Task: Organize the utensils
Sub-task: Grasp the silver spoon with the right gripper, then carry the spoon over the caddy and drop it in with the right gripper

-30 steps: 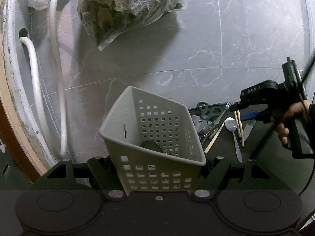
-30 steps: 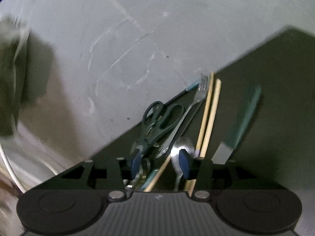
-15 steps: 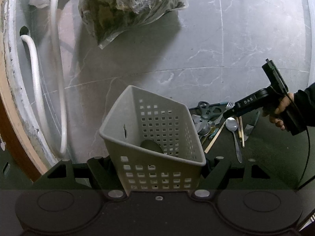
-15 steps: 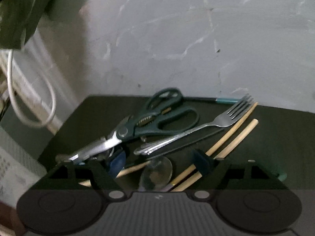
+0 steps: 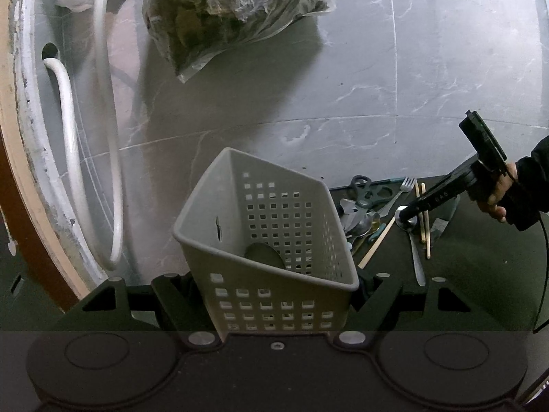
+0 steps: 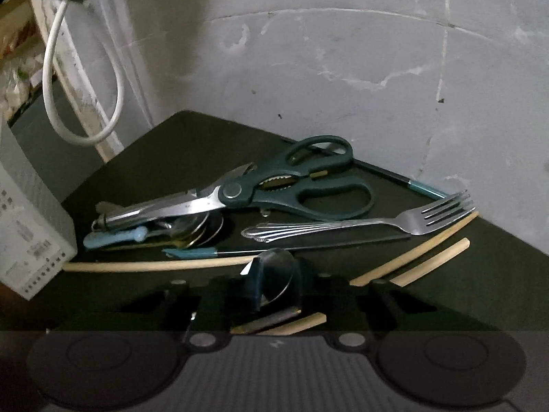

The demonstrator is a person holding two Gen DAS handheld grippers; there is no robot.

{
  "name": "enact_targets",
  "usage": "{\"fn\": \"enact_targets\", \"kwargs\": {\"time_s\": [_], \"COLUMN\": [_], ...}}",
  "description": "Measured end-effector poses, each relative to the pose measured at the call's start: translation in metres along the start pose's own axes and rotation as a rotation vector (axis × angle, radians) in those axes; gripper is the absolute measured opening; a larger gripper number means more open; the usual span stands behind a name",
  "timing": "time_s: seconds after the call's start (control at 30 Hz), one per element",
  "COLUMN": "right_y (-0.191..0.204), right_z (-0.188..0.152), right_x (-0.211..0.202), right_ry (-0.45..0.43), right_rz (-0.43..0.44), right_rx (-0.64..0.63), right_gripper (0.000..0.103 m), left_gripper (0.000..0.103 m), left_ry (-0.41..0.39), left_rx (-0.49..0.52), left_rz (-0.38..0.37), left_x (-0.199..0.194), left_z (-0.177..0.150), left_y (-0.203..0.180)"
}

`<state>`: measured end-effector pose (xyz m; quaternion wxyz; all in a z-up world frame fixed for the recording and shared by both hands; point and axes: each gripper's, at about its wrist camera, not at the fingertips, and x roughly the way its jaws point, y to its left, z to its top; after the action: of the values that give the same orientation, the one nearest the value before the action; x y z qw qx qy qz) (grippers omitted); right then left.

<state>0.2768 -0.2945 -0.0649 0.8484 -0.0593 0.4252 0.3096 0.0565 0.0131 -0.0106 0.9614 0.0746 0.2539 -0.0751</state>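
Observation:
My left gripper [image 5: 274,295] is shut on a grey perforated utensil basket [image 5: 271,237] and holds it tilted, open side up. My right gripper [image 6: 274,285] is shut on the bowl of a steel spoon [image 6: 276,269]; in the left wrist view the gripper [image 5: 408,214] presses on the spoon [image 5: 413,250] on the dark mat [image 5: 480,274]. Green-handled scissors [image 6: 274,189], a steel fork [image 6: 360,221], wooden chopsticks [image 6: 422,254] and a pile of spoons [image 6: 195,230] lie on the mat just past my right gripper.
A crumpled plastic bag [image 5: 236,10] lies on the marble floor [image 5: 343,86] far ahead. White hoses [image 5: 106,137] hang along the left wall. The basket's corner [image 6: 31,240] shows at the left of the right wrist view.
My right gripper dropped toward the mat, turned, and closed its fingers on the spoon's bowl. The left gripper and basket stayed still.

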Motion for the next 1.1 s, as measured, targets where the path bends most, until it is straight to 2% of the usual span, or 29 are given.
{"fn": "enact_targets", "kwargs": {"time_s": [0.17, 0.37, 0.63, 0.8, 0.93, 1.1], "right_y": [-0.005, 0.013, 0.067, 0.092, 0.116, 0.152], "right_z": [-0.004, -0.007, 0.001, 0.019, 0.041, 0.073], "right_x": [-0.009, -0.040, -0.095, -0.132, -0.165, -0.185], "right_ry": [-0.060, -0.194, -0.394, -0.533, -0.664, -0.785], "right_rz": [0.008, 0.011, -0.059, -0.100, -0.102, -0.053], "right_rx": [0.123, 0.239, 0.267, 0.295, 0.259, 0.189], "right_gripper": [0.006, 0.001, 0.001, 0.001, 0.001, 0.001], "left_gripper": [0.078, 0.078, 0.078, 0.078, 0.078, 0.078], "left_ry": [-0.002, -0.010, -0.020, -0.031, -0.042, -0.057], "left_rx": [0.000, 0.002, 0.015, 0.027, 0.033, 0.042], "left_rz": [0.001, -0.006, -0.025, -0.039, -0.055, -0.071], "left_x": [0.000, 0.001, 0.002, 0.004, 0.006, 0.006], "left_z": [-0.001, -0.001, -0.003, -0.003, -0.004, -0.007], "left_y": [0.000, 0.003, 0.005, 0.007, 0.010, 0.013]}}
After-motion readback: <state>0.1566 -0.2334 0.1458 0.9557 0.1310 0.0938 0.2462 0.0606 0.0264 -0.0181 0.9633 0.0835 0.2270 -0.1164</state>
